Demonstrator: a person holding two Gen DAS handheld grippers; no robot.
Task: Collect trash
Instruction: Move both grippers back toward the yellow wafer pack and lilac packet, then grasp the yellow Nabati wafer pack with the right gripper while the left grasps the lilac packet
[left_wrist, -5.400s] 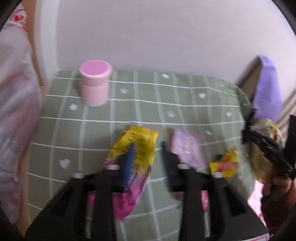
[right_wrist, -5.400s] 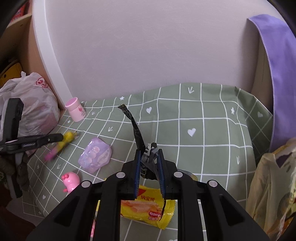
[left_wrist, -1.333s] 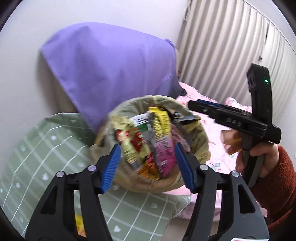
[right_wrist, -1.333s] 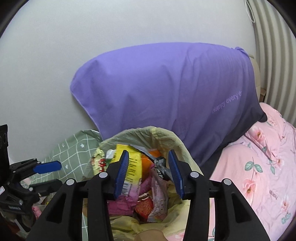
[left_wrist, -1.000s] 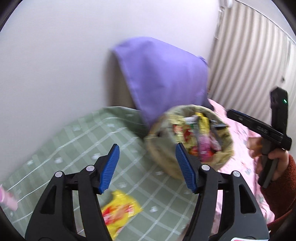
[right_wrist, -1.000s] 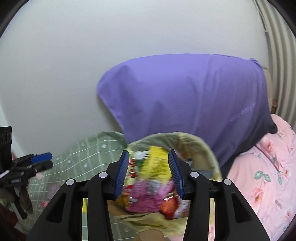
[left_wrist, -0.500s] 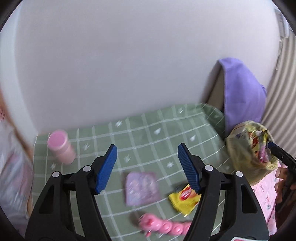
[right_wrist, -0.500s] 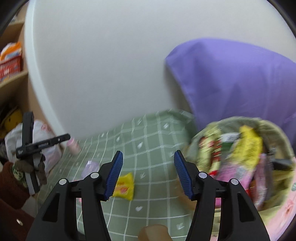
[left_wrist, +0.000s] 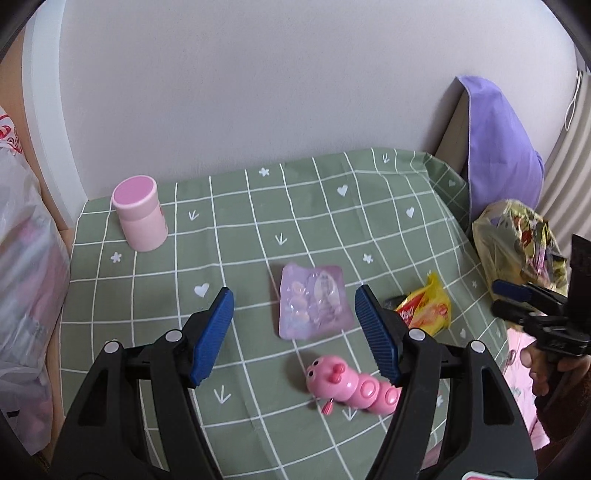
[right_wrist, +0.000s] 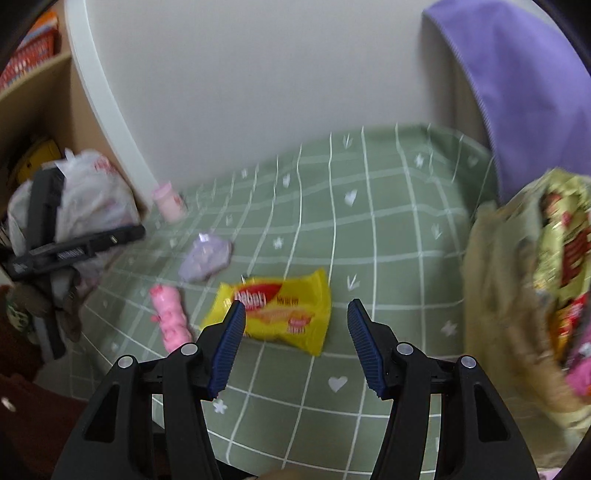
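Right wrist view: both grippers, jaws released and empty, have swung from the trash bag (right_wrist: 528, 295) to the yellow wrapper (right_wrist: 277, 310).

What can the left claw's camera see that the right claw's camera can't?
Only the left wrist view shows the toy caterpillar's face, a small dark scrap by the yellow wrapper, and window blinds.

Only the right wrist view shows a wooden shelf with red boxes and the wrapper's whole front.

Both show the green cloth, pink bottle, purple packet, yellow wrapper, trash bag, white bag, purple cloth, and each other's open, empty claw: left claw, right claw.
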